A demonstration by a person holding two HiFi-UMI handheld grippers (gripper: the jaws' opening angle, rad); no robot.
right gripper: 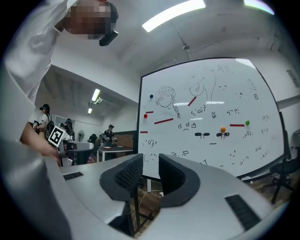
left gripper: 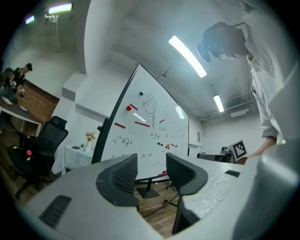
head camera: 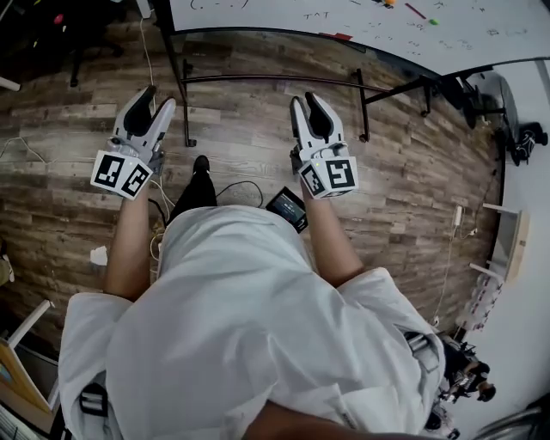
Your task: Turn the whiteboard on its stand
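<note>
The whiteboard (head camera: 361, 26) stands ahead of me on a black wheeled stand (head camera: 284, 80), its white face covered with drawings and coloured magnets. It fills the left gripper view (left gripper: 150, 126) and the right gripper view (right gripper: 206, 117), a step away from both grippers. My left gripper (head camera: 160, 97) is held out in front of the stand's left post, its jaws (left gripper: 151, 161) open with nothing between them. My right gripper (head camera: 304, 98) points at the stand's lower crossbar, its jaws (right gripper: 150, 161) also open and holding nothing. Neither gripper touches the board.
A black device (head camera: 287, 209) and cables lie on the wooden floor by my feet. An office chair (left gripper: 44, 140) and a small clothed table (left gripper: 77, 154) stand left of the board. People sit at tables (right gripper: 110, 133) behind it. Another chair (head camera: 524, 142) is at the right.
</note>
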